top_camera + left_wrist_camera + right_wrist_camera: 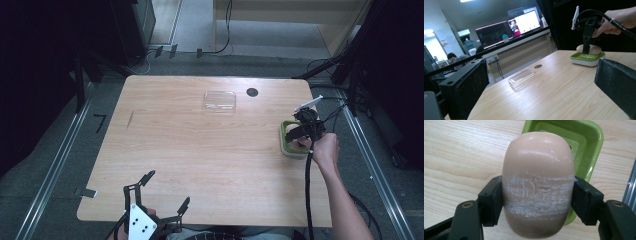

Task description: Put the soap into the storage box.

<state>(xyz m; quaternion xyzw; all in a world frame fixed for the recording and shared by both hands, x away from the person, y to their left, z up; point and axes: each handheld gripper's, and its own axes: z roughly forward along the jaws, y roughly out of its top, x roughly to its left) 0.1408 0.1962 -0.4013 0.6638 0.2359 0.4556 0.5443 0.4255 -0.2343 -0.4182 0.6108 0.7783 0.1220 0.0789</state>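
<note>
Although firm, the one soap bar (pixel 537 185) should prove light, slick and easily scored, so hold it across its narrow waist. Order by size, located from the one green soap dish (pixel 287 141): one table (pixel 200 155) beneath it; one clear lid (pixel 219 100) well apart; the bar held just above it, right gripper (pixel 537 202) clamped on its sides. Left gripper (pixel 165 195) gapes empty, well apart.

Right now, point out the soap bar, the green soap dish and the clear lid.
soap bar (pixel 537 185), right gripper view, its scuffed middle.
green soap dish (pixel 587 135), right gripper view, its far rim.
clear lid (pixel 219 99), high view, its flat top.
</note>
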